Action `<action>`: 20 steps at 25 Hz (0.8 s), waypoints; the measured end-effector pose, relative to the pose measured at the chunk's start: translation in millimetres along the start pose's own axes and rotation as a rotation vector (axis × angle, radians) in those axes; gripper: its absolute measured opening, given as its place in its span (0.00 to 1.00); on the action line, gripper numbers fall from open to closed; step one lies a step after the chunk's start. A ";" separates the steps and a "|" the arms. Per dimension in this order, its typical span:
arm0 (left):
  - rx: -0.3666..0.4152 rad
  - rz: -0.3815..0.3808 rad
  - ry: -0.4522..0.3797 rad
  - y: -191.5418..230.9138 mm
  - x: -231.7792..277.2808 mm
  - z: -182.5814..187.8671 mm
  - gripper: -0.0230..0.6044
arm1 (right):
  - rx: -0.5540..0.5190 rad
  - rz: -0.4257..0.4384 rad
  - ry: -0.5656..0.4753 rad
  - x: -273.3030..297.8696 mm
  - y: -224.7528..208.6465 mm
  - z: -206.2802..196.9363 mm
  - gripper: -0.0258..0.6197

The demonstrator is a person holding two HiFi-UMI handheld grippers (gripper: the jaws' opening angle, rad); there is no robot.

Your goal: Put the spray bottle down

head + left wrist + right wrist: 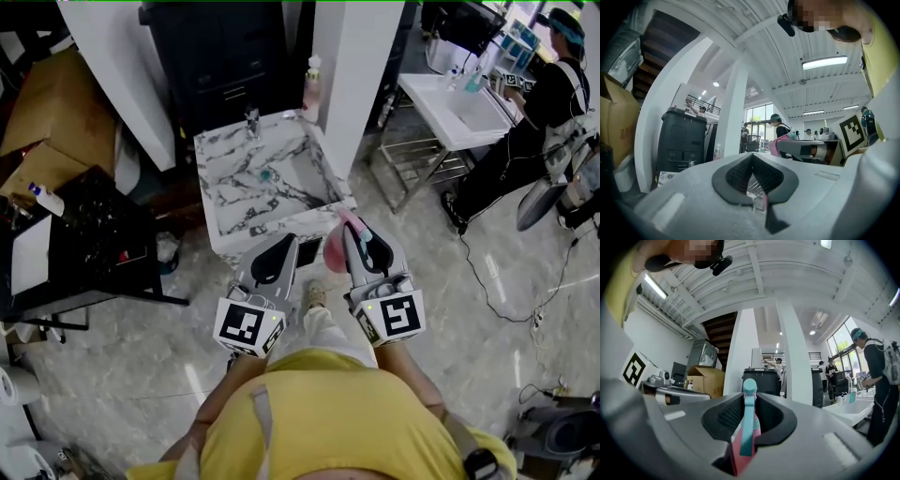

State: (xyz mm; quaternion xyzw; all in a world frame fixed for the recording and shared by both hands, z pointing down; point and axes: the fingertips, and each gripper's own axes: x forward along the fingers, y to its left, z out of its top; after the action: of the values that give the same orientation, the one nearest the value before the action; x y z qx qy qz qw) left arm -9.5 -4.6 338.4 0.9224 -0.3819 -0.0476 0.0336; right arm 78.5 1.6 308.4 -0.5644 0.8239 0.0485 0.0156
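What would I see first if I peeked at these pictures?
The pink spray bottle with its teal top catches the eye first, clamped between the jaws of the right gripper. Next comes the black-and-white marbled sink, just ahead of that gripper in the head view.

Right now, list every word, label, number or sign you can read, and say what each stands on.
No words or numbers can be read.
Left cube: black-and-white square marker, no letters.
Right cube: the same kind of marker, no letters.
Bottle by the sink: label too small to read.
Spray bottle: no print shows.
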 end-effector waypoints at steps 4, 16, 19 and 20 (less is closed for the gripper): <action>-0.004 0.050 -0.002 32.9 56.2 4.9 0.04 | -0.007 0.057 0.000 58.7 -37.6 -6.0 0.14; -0.012 0.193 -0.009 109.8 160.5 -6.8 0.04 | -0.032 0.180 0.048 173.1 -117.4 -40.9 0.14; -0.013 0.207 -0.011 117.0 169.9 -8.7 0.04 | -0.030 0.199 0.021 186.6 -122.7 -41.7 0.14; -0.014 0.211 -0.010 119.4 171.8 -9.2 0.04 | -0.028 0.201 0.018 190.0 -124.1 -42.5 0.14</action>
State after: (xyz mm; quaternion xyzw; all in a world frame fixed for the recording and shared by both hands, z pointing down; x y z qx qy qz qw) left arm 28.7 -210.2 348.6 0.8766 -0.4766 -0.0510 0.0428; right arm 126.4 -223.4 327.6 -0.4794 0.8757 0.0564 -0.0046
